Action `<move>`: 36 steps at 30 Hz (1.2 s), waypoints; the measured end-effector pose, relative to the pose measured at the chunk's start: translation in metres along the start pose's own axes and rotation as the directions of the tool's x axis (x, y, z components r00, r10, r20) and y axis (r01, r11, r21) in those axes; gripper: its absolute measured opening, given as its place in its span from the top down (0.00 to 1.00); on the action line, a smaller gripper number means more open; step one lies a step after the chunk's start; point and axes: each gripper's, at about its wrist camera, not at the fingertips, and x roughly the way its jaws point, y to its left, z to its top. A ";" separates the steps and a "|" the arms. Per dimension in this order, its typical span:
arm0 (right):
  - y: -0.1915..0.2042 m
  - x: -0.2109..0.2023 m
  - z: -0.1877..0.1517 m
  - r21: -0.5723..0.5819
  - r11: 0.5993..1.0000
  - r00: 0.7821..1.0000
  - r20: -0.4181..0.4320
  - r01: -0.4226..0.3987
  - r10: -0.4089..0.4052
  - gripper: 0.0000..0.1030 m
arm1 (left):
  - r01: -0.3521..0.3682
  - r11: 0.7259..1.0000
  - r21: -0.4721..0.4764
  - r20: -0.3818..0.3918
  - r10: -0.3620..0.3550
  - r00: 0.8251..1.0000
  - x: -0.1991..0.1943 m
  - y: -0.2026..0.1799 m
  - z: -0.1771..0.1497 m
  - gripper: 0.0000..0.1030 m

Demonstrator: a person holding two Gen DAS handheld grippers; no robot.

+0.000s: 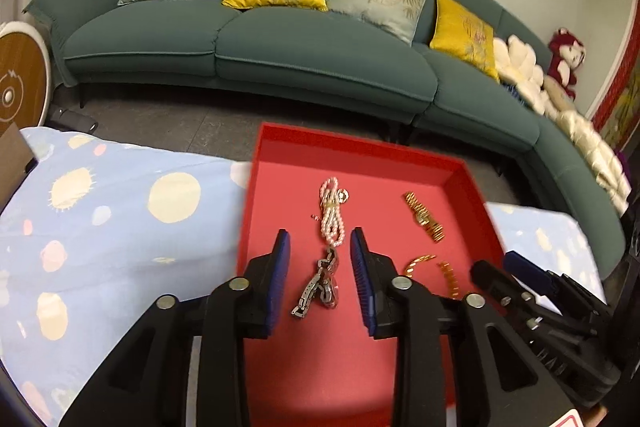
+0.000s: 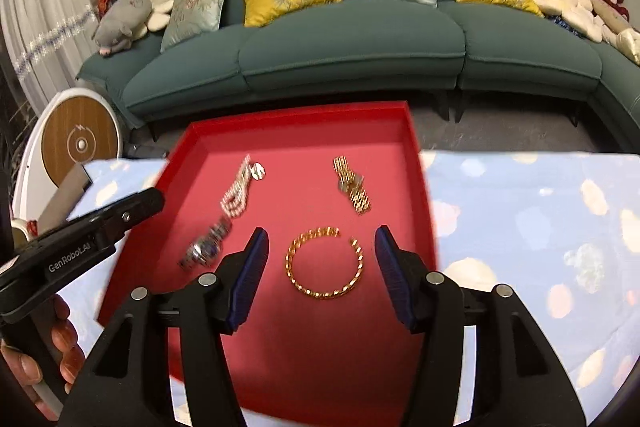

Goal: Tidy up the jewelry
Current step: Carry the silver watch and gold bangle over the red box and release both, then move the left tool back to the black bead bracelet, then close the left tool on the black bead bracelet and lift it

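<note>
Left tool (image 1: 320, 259): jaws spread, empty, straddling a silver watch (image 1: 318, 287) with folded clasp. Right tool (image 2: 322, 259): jaws wide apart, empty, flanking a twisted gold bangle (image 2: 325, 263) with its gap at 1 o'clock. All pieces lie apart on the floor of a red tray (image 2: 296, 115). Beyond the watch, at 12 o'clock, a looped pink pearl strand (image 1: 333, 217); at 1 o'clock from the bangle, a gold link watch (image 2: 352, 185). The tray's far half is bare; low walls bound it. Blue patterned cloth (image 2: 540, 227) covers the surface either side; green sofa (image 2: 352, 55) behind.
</note>
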 end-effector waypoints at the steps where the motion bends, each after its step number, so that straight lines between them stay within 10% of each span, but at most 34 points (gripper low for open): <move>1: 0.000 -0.018 0.006 -0.003 1.000 1.000 0.025 0.000 0.000 0.48 | 0.009 1.000 -0.012 0.016 -0.009 1.000 -0.014 0.002 0.003 0.69; 7: -0.002 -0.142 0.013 -0.024 0.999 0.981 0.193 0.022 -0.017 0.33 | 0.019 0.999 -0.048 0.143 -0.012 0.990 -0.125 0.010 0.002 0.46; 15: -0.019 -0.241 -0.065 0.049 0.999 0.975 0.222 -0.010 -0.001 0.28 | -0.059 0.997 -0.058 0.144 0.067 0.987 -0.213 0.024 -0.070 0.38; 26: -0.005 -0.220 -0.160 0.000 1.000 0.999 0.033 0.003 -0.003 0.28 | -0.115 0.984 -0.139 -0.027 0.112 0.993 -0.212 0.081 -0.172 0.38; 36: 0.016 -0.196 -0.188 -0.076 0.997 1.000 -0.027 0.007 -0.009 0.28 | -0.233 0.972 -0.001 -0.137 0.231 0.963 -0.157 0.081 -0.221 0.38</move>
